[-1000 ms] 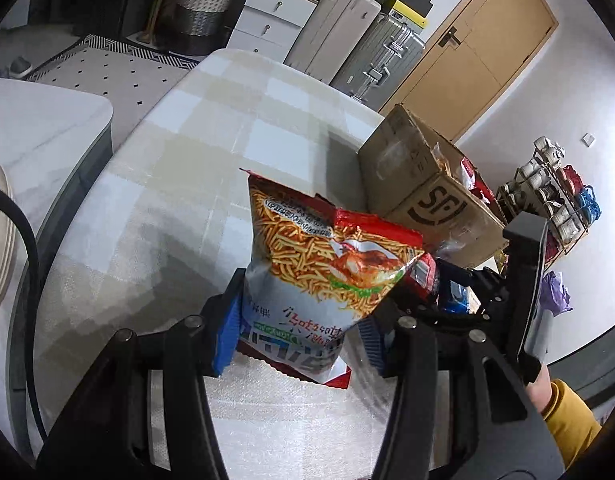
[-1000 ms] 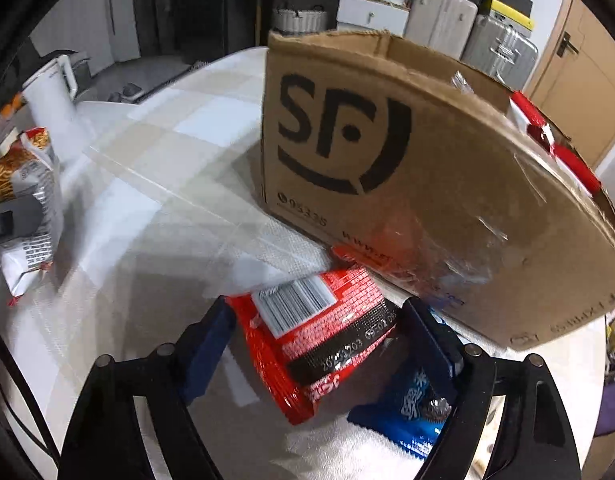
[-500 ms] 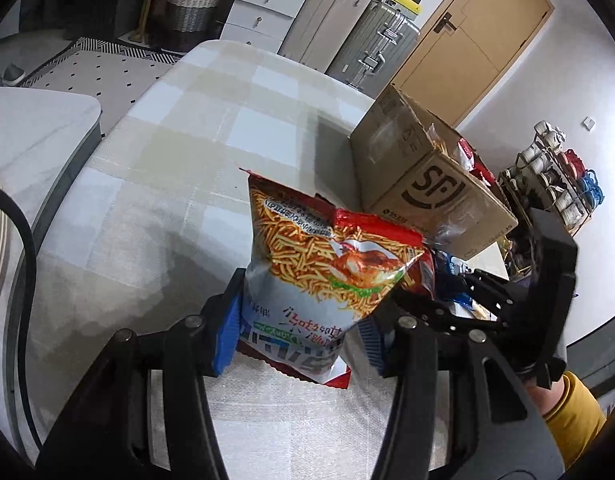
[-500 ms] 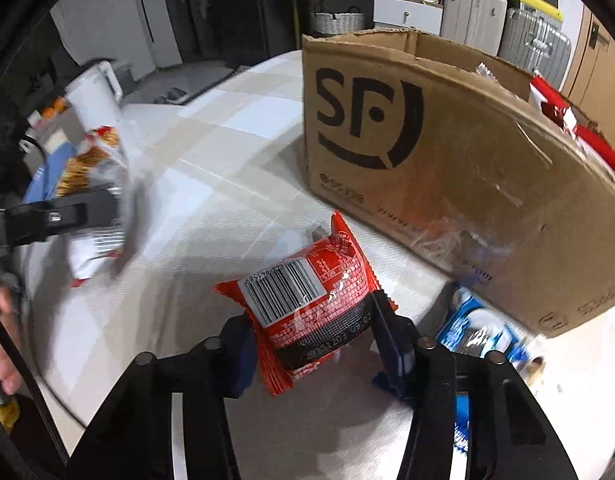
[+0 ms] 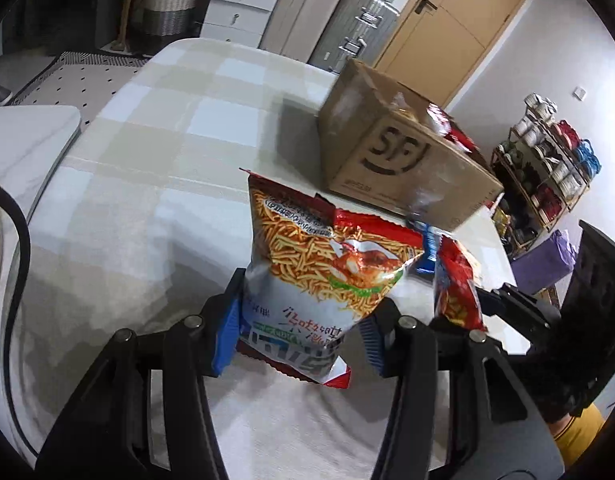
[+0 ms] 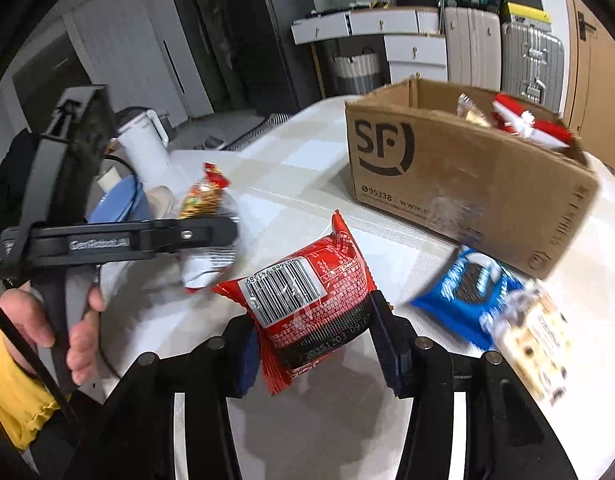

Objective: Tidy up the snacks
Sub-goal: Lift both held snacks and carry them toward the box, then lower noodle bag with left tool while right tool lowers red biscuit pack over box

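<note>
My left gripper (image 5: 299,330) is shut on a bag of noodle-stick snacks (image 5: 327,268), held upright above the checked tablecloth (image 5: 155,152). My right gripper (image 6: 321,344) is shut on a red snack packet (image 6: 311,300) with a barcode, lifted off the table. The same red packet (image 5: 457,292) shows to the right in the left wrist view. An open cardboard box (image 6: 463,184) marked SF stands beyond, with several snacks inside; it appears as the cardboard box (image 5: 399,164) in the left view. A blue cookie pack (image 6: 463,288) lies on the table by the box's near corner.
A blurred pale snack pack (image 6: 531,340) lies right of the blue one. In the right wrist view a person's hand (image 6: 47,320) holds the left gripper's handle, with a white kettle (image 6: 145,148) and blue bowl (image 6: 115,204) behind. Suitcases (image 5: 347,28), drawers and a door stand past the table.
My right gripper closed on the red packet and lifted it off the table, swinging away from the box. My left gripper carried the noodle bag a little closer to the box.
</note>
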